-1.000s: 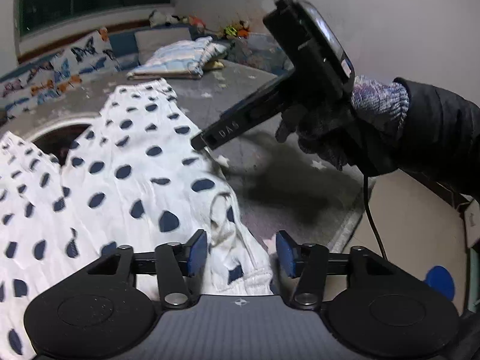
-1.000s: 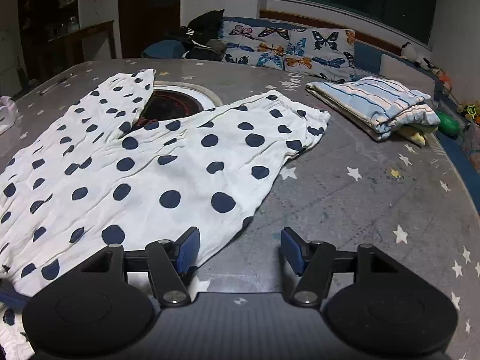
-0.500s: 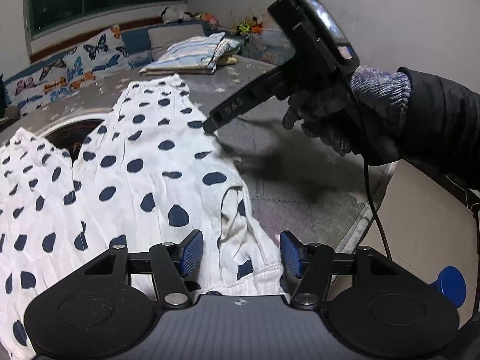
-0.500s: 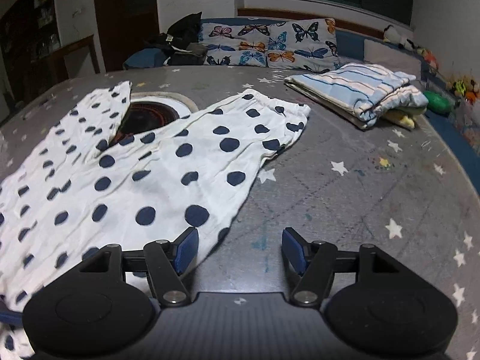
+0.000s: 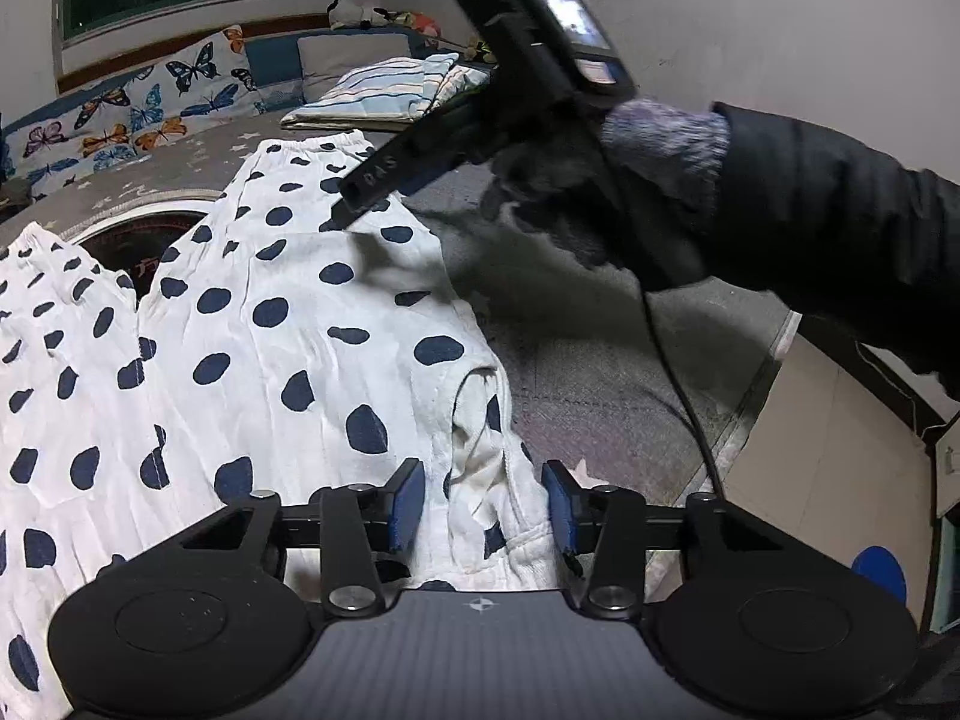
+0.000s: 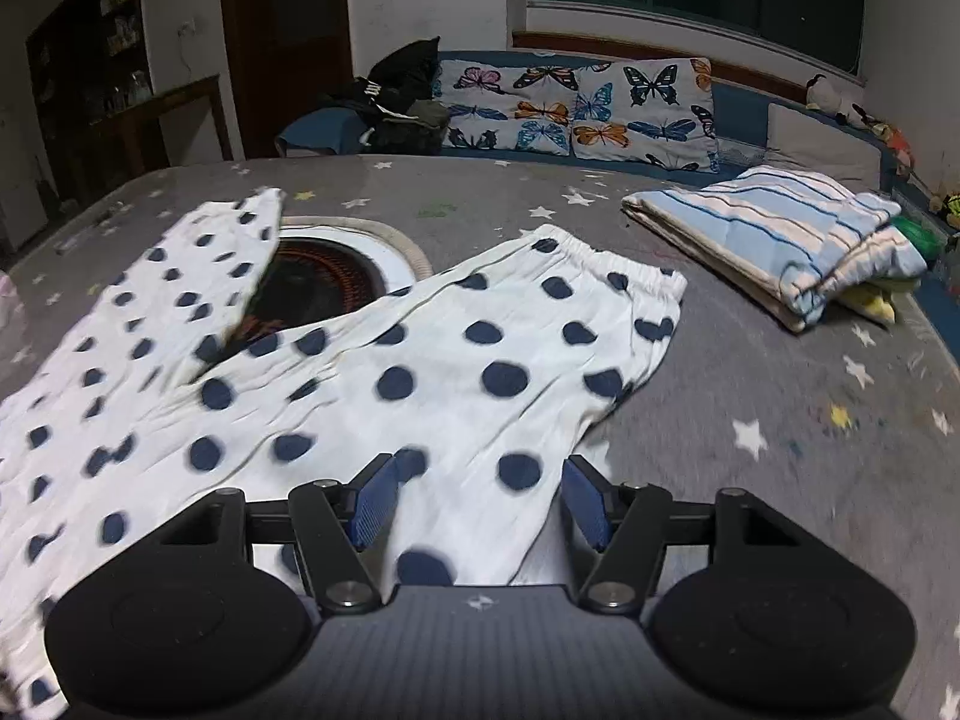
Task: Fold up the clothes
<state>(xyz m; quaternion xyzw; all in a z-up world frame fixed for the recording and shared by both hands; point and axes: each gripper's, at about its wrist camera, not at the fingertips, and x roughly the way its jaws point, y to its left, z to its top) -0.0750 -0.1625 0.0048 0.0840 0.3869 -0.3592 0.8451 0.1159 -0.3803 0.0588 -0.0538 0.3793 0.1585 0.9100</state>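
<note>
Crinkled matt cotton-like polka-dot trousers (image 6: 420,372) lie on a rough grey star-printed cloth table cover (image 6: 750,372).

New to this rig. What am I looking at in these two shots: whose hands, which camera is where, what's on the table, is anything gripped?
No robot arm here: a person holds a two-finger gripper in each hand, and each gripper carries a fisheye camera that looks forward along its fingers. The black shape with blue pads at the bottom of each picture is that camera's own gripper.

The left wrist view shows the left gripper, jaws open, with the waistband end of the polka-dot pants between its pads. It also shows the right gripper in a gloved hand, its tip low over one pant leg.

The right wrist view shows the right gripper's pads apart over that leg, nothing clamped.

The pants lie spread flat on a grey star-print table, partly over a round inset. Further back lies a folded striped cloth.

Neither gripper holds anything.
</note>
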